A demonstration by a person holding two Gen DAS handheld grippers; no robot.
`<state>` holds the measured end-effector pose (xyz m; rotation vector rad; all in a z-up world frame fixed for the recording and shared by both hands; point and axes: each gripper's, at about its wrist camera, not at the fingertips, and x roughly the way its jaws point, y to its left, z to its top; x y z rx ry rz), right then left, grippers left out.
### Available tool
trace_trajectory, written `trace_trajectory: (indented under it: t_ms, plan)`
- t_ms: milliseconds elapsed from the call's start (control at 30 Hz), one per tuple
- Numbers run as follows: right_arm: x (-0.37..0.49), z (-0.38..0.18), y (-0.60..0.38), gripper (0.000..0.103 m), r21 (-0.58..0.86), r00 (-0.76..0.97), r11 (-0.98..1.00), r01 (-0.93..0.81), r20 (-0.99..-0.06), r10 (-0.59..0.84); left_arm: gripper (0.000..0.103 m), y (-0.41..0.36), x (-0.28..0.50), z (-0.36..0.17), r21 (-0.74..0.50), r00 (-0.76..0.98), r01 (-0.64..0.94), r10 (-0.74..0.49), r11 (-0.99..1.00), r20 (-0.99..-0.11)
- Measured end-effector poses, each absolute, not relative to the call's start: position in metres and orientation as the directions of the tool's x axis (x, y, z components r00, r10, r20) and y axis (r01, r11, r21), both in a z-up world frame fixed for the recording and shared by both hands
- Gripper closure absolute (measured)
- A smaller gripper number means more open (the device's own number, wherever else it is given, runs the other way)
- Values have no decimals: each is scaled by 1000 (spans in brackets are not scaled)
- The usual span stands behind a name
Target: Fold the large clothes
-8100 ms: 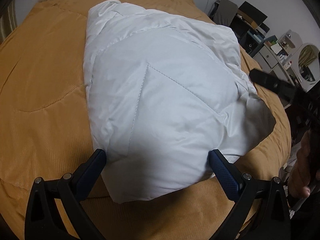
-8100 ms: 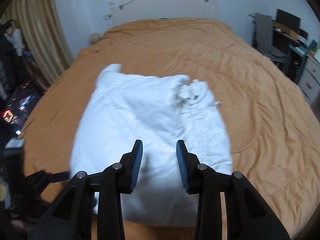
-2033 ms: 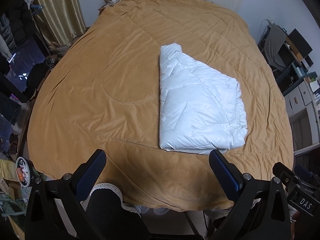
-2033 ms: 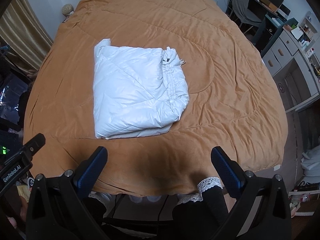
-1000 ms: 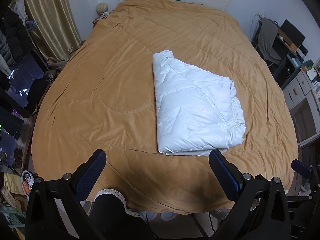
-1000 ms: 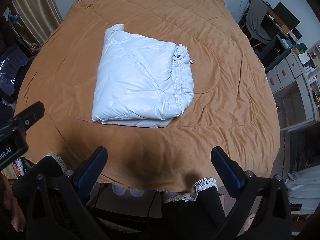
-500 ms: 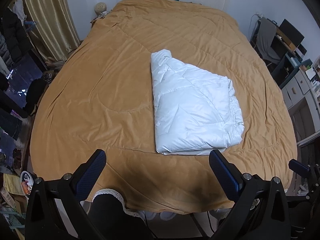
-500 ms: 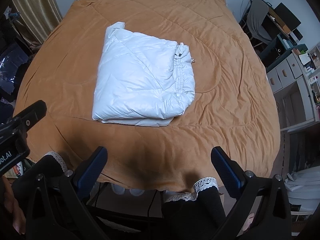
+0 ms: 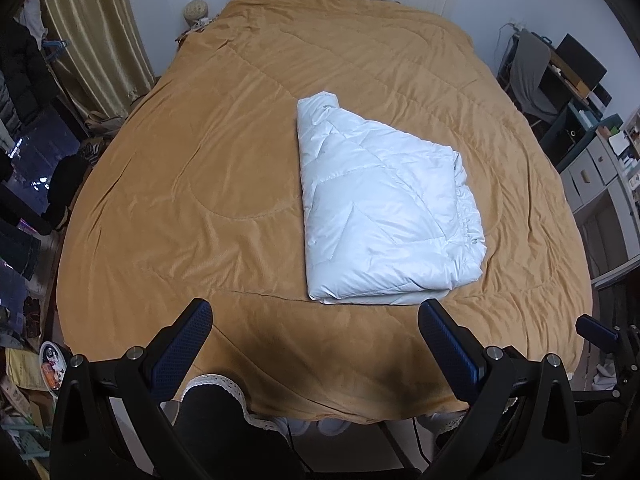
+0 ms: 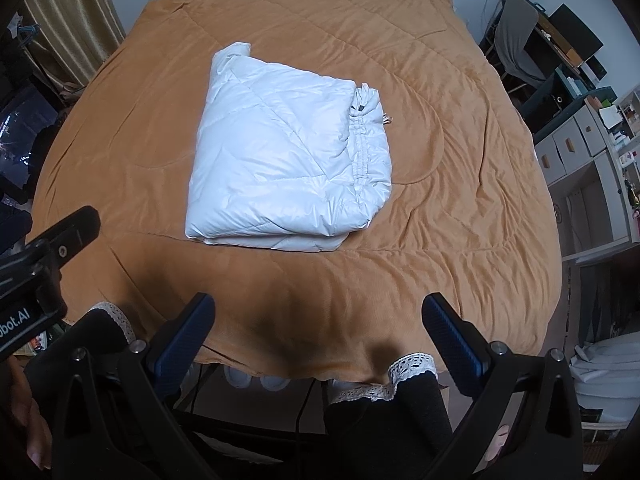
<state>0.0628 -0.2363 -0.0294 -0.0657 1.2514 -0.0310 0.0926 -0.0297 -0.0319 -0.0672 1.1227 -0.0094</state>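
Currently, we hold the left gripper and the right gripper with fingers spread wide and empty, both above the near edge of the bed. Ahead of the fingers, well apart from them, the white padded jacket lies folded on the orange cover, its long axis running away from us. Neither gripper looks clearly nearer. We judge the fold complete.

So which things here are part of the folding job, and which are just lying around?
Job:
white jacket, folded on the bed
orange bedspread under it
left gripper, open
right gripper, open

Lying about:
grey chair
drawers
curtain
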Motion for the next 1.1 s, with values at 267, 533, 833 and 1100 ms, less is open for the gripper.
trace_trajectory:
  t_ms: [267,533,833,1100]
  plan:
    - [63,-28,-236,0,-61,319,998,-12,-946,-54,0,-31,93,-34,-59,431,-23,-44,998,-901]
    - [63,-26,-236,0,-58,330,998,-2,-942,-54,0,-34,92,-34,-56,431,-12,-46,998,-901]
    - [63,-27,-235,0,-71,333,997,-5,-940,-65,0,-36,91,-34,-53,429,-5,-46,999,-902]
    - [62,-27,-234,0,-71,334,997,-3,-940,-66,0,-36,92,-35,-54,422,-4,-47,999,-905]
